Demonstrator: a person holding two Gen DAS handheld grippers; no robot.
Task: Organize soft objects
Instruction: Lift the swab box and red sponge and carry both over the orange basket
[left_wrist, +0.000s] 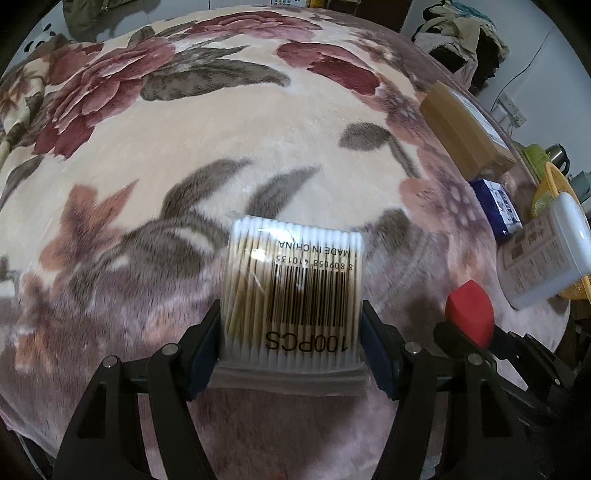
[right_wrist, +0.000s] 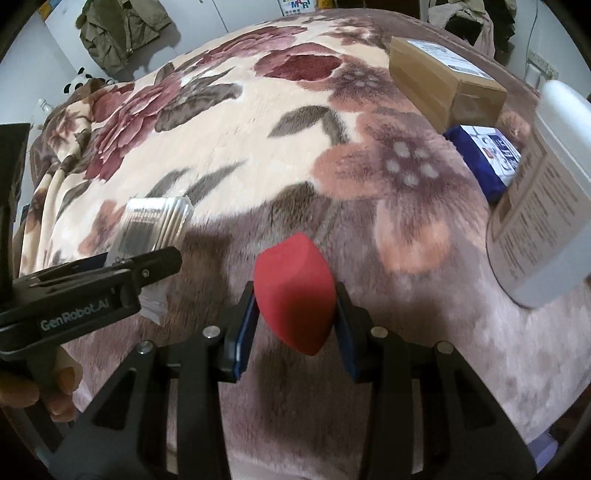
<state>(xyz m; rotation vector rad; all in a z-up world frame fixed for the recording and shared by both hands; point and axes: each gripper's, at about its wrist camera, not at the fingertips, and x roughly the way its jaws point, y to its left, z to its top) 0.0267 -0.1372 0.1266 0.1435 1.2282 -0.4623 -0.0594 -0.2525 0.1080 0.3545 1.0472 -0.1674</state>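
Gripping a cotton swab pack, left gripper jaws clamped; right gripper jaws squeezing a red sponge

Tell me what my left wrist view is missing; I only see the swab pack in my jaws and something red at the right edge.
Observer: The red thing is a makeup sponge, clamped in the right gripper.
Operator: Confirm whether it is lifted.
Observer: It hangs above the floral blanket, touching nothing else.
Operator: Report what lies beyond it.
Observer: A white bottle lies tilted at the right, with a blue packet and a brown box behind it.
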